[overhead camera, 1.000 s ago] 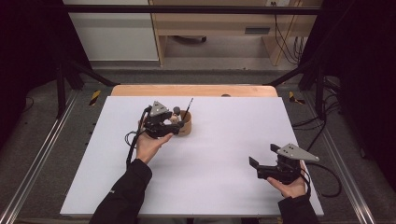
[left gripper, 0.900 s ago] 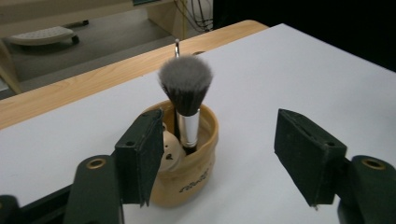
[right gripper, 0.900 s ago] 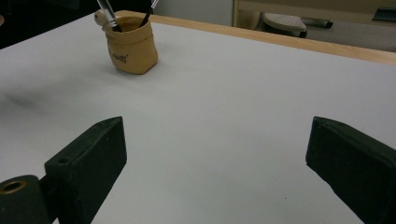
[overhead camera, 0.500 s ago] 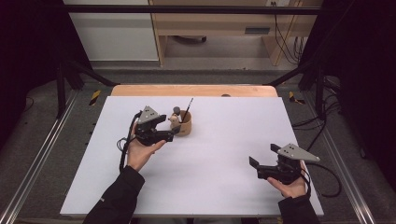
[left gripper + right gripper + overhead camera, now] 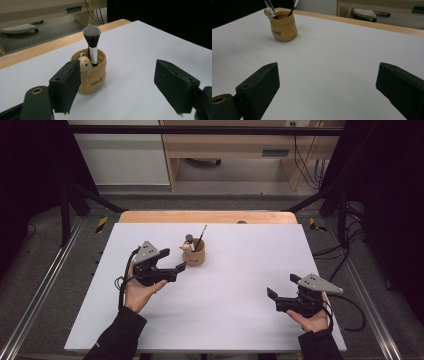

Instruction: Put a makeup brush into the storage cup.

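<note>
I am holding my left tool (image 5: 172, 264) with its jaws spread wide and empty, just beside the small tan fabric pot (image 5: 93, 75) carrying a grey-bristled makeup brush (image 5: 92, 42) and a thin dark brush (image 5: 201, 236). My right tool (image 5: 282, 294) is sitting released, well apart, over the white desk (image 5: 235, 285).
</note>
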The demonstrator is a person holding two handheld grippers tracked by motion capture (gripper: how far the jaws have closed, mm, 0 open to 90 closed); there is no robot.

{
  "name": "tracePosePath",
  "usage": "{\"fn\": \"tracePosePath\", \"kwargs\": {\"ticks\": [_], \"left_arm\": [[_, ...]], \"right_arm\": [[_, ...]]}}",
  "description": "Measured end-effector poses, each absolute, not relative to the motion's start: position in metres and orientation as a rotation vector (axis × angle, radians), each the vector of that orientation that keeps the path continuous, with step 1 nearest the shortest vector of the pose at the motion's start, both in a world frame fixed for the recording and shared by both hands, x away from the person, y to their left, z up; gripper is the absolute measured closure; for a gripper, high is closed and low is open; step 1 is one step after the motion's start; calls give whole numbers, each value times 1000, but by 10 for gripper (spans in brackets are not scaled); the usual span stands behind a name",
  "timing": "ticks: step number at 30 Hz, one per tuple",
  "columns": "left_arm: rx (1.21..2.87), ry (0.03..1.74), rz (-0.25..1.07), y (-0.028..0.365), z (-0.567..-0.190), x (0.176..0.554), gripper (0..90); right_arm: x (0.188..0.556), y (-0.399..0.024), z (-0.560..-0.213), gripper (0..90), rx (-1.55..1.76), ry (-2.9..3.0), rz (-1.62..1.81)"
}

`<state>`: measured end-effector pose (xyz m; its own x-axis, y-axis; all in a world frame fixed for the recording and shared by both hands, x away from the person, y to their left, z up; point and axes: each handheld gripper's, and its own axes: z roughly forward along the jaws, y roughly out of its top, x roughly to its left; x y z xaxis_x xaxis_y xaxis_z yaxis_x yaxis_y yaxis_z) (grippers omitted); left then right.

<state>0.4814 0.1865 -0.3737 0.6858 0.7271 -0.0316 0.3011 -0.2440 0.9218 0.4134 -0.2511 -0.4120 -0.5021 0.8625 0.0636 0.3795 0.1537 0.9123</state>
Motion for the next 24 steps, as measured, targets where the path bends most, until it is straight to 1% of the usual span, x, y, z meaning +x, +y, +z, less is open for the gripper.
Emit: {"fn": "tracePosePath", "kwargs": {"ticks": [17,24], "left_arm": [[1799,801,485,211,-375,450,181],[1795,816,484,225,-382,439,171]], "right_arm": [[413,-252,-412,57,1185,1954,1319],[414,-252,-412,57,1181,1956,1320]]}}
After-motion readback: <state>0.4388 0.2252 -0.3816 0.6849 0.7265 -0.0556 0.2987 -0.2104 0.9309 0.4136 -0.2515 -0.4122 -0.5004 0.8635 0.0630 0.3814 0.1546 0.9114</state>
